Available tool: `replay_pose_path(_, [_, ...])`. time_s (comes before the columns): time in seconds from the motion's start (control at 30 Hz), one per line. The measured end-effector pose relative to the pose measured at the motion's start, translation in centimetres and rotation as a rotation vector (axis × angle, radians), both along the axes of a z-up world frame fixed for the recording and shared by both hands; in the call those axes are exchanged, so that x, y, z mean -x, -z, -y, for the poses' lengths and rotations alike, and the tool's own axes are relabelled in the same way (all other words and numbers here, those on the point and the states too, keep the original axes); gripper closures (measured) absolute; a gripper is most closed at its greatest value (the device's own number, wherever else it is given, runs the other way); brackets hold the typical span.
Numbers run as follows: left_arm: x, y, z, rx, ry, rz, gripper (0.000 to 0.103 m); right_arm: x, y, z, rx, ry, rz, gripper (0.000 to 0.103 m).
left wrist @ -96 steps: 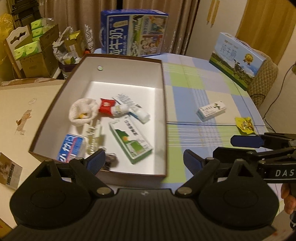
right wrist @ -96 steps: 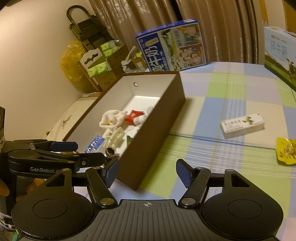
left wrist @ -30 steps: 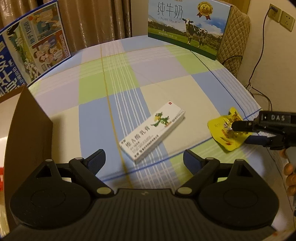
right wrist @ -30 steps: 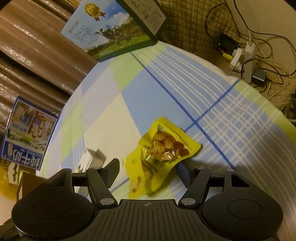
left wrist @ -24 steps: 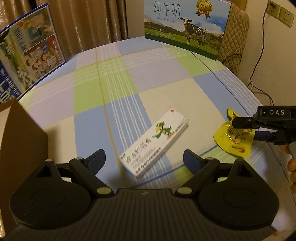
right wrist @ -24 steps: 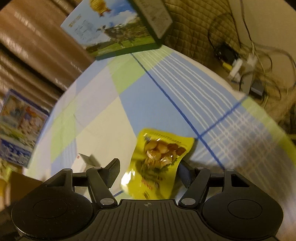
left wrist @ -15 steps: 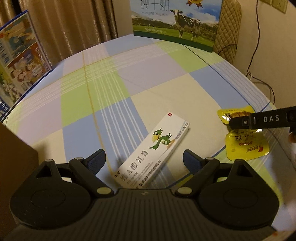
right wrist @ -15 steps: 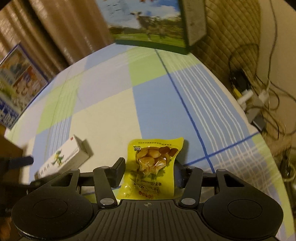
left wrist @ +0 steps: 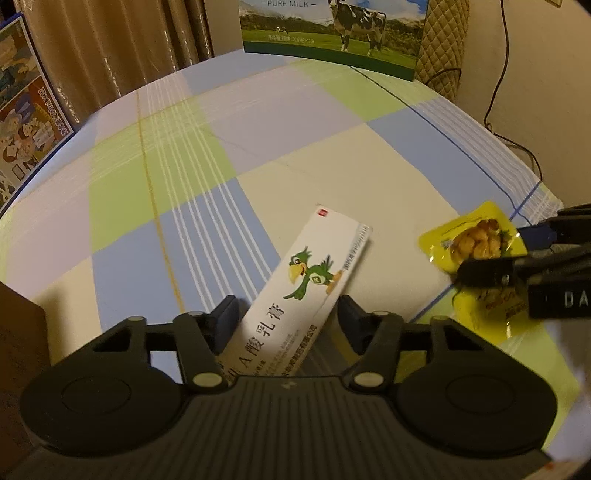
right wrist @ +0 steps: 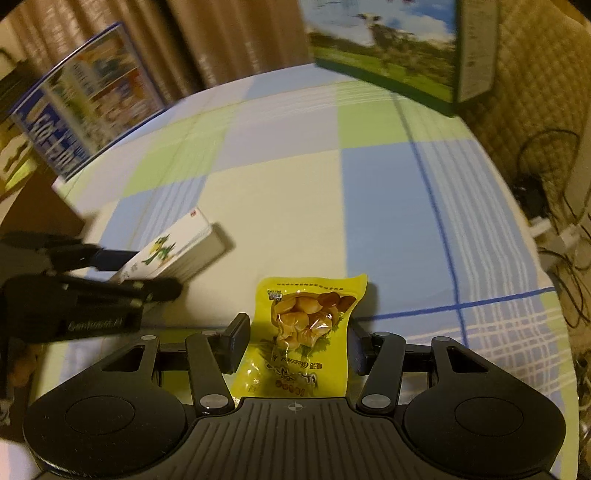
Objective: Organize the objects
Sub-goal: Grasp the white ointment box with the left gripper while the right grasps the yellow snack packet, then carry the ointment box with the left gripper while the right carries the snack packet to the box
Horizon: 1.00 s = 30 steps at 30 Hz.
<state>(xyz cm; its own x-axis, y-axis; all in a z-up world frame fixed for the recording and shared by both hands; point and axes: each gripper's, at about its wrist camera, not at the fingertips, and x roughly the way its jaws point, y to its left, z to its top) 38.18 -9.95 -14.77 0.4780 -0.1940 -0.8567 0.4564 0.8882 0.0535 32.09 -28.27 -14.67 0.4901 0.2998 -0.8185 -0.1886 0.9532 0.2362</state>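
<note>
On the desk (left wrist: 295, 155), each hand-held gripper has closed on one item: left hand-held gripper (left wrist: 286, 317) clamps one white box (left wrist: 306, 280), right hand-held gripper (right wrist: 297, 341) one yellow snack packet (right wrist: 306, 325).

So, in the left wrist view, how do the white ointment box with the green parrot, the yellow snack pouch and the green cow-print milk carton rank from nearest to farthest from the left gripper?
1. White ointment box with the green parrot: between the left gripper jaws, which have just been closing.
2. Yellow snack pouch: right, in the right gripper.
3. Green cow-print milk carton: far table edge.
</note>
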Motion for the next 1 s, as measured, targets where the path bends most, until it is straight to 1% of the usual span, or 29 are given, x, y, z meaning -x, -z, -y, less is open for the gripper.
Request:
replay_pose_path(0.03, [0.2,0.0,-0.1,0.007,-0.003,-0.006,0.056,0.3,0.0,-0.2,0.001,-0.014,0.0,0.053])
replay_pose_path(0.1, [0.7,-0.1,-0.4,0.024,-0.015,-0.017,0.068,0.7,0.0,-0.5,0.0,-0.041,-0.006,0.053])
replay_pose_path(0.13, [1.1,-0.1,-0.5,0.031,-0.025,-0.021,0.07,1.0,0.0,-0.7,0.0,-0.055,-0.008,0.053])
replay_pose_path(0.3, [3.2,-0.2,-1.6,0.028,-0.089,-0.037,0.07,2.5,0.0,-1.7,-0.001,-0.123,-0.026,0.054])
replay_pose_path(0.4, [5.2,-0.1,-2.5,0.017,-0.127,-0.06,0.07,3.4,-0.1,-2.2,0.001,-0.154,-0.031,0.054])
replay_pose_path(0.5, [7.4,-0.3,-3.8,0.033,-0.188,-0.091,0.07,4.4,-0.2,-2.8,0.003,-0.19,-0.037,0.055])
replay_pose_path(0.6, [9.5,-0.4,-4.7,0.029,-0.235,-0.114,0.07,5.4,-0.2,-3.4,0.007,-0.229,-0.043,0.055])
replay_pose_path(0.8, [13.9,-0.8,-6.1,0.021,-0.311,-0.136,0.07,8.1,-0.2,-4.9,0.002,-0.322,-0.062,0.055])
replay_pose_path(0.93, [16.3,-1.0,-6.4,0.021,-0.336,-0.146,0.07,9.7,-0.1,-5.8,-0.004,-0.363,-0.072,0.055])
replay_pose_path(1.0, [17.0,-1.1,-6.5,0.029,-0.343,-0.148,0.07,10.0,-0.1,-6.3,0.008,-0.368,-0.066,0.054])
